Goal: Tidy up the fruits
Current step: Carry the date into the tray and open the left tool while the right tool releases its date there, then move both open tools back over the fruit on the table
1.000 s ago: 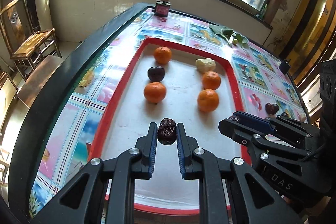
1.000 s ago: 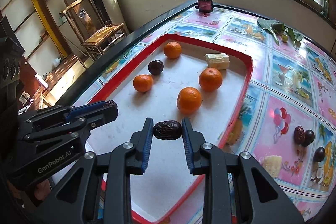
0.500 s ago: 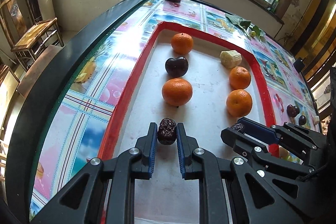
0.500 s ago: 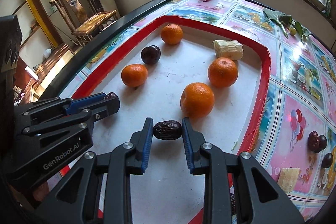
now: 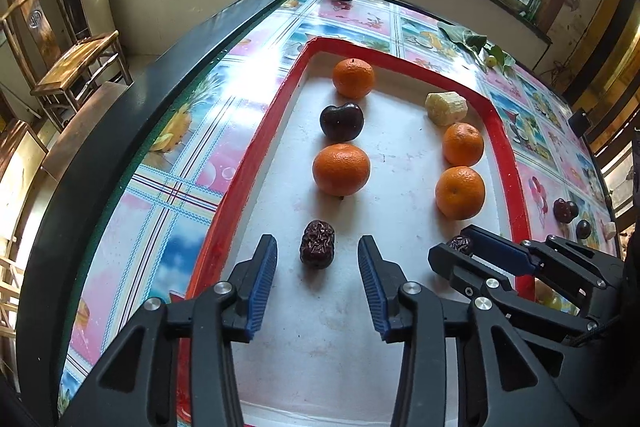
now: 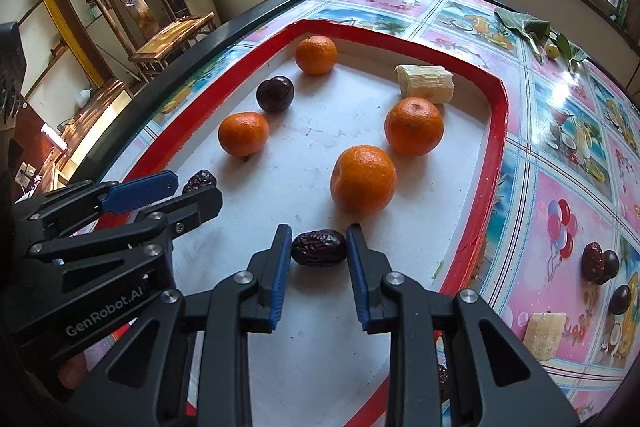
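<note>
The left tongs [image 5: 318,269] are standing wide apart over the red-rimmed tray [image 5: 256,155], and the wrinkled date [image 5: 317,244] is lying on the tray's white floor between the tips, touching neither pad. Its long axis is running away from the camera, roughly in line with the fingers, toward the near orange [image 5: 341,169] in the left column. Half a second ago those tongs were clamped on this date; now they have let go and it is resting near the tray's left rim.

The right tongs [image 6: 318,253] are closing on a second date [image 6: 319,248], which is lying crosswise, its long axis spanning from one pad to the other, both ends meeting the blue pads just in front of another orange [image 6: 363,179]. This grip is matching the earlier frames, with the date sitting low over the tray near its right rim.

The tray is sitting on the counter [image 6: 560,155], whose patterned cloth is carrying more dark fruit [image 6: 599,261] beyond the tray's right rim.
</note>
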Demonstrator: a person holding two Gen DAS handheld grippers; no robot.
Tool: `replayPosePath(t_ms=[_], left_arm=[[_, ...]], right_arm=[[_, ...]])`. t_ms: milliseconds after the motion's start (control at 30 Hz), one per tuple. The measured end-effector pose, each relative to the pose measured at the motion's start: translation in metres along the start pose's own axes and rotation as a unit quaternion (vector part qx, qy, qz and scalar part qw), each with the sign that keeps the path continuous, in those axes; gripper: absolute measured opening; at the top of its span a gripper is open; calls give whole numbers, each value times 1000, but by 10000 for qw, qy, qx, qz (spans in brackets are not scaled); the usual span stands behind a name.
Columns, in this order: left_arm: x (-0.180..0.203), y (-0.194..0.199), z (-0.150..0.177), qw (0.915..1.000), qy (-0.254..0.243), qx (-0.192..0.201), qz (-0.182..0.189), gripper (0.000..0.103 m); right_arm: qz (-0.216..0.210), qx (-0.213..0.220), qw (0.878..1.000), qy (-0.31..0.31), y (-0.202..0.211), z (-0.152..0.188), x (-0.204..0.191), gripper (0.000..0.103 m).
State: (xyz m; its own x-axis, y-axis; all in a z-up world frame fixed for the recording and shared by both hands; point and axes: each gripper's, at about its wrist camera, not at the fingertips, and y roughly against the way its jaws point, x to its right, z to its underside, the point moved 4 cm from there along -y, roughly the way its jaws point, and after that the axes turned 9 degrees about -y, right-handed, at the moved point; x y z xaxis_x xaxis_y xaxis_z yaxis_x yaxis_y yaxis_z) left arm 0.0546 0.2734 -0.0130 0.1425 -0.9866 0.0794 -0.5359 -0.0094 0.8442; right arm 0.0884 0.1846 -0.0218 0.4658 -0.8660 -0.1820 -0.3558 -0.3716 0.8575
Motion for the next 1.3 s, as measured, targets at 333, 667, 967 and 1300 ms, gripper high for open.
replayPosePath(t_ms=[333, 667, 967, 1300], left_arm=[[1, 17, 4, 9998, 60, 134, -154, 51], [40, 35, 16, 9997, 8, 245, -50, 51], [131, 36, 21, 9979, -452, 157, 433, 54], [218, 13, 21, 9937, -1012, 19, 476, 54]], right_arm=[[-40, 149, 9998, -148, 22, 3, 8, 44], [-149, 115, 9989, -424, 59, 28, 31, 52], [-5, 224, 9914, -1290, 105, 73, 128, 68], [506, 350, 9669, -2475, 138, 126, 274, 67]])
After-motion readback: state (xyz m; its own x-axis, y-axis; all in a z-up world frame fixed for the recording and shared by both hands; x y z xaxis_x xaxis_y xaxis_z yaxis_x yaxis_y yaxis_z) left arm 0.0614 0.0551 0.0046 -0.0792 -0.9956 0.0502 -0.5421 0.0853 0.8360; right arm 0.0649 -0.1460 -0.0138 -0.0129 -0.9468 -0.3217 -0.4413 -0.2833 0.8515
